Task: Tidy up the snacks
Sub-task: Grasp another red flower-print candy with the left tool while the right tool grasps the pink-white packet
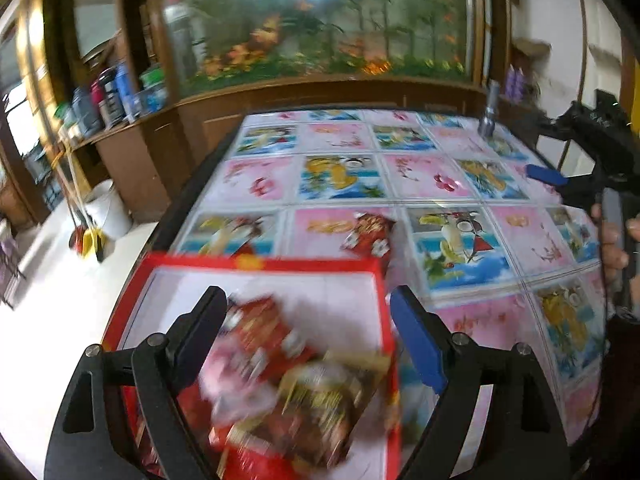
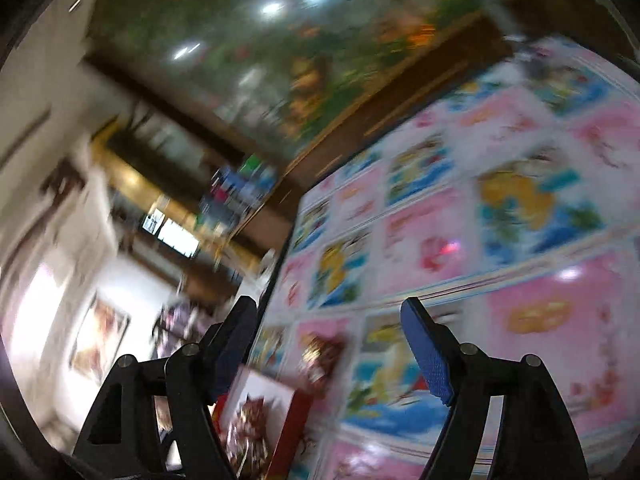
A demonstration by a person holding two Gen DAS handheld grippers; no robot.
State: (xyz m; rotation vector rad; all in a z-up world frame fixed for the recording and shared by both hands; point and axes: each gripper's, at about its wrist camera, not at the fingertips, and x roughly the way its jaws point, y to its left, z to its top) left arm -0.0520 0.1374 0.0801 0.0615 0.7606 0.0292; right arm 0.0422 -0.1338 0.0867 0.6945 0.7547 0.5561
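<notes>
Both your grippers, left gripper and right gripper, gape empty; the loose snack packet lies at twelve o'clock beyond the box, nearer your left

Red-rimmed, white-lined cardboard box, lower left, holds blurred red and gold snack packets; one red packet lies on table just beyond.
</notes>
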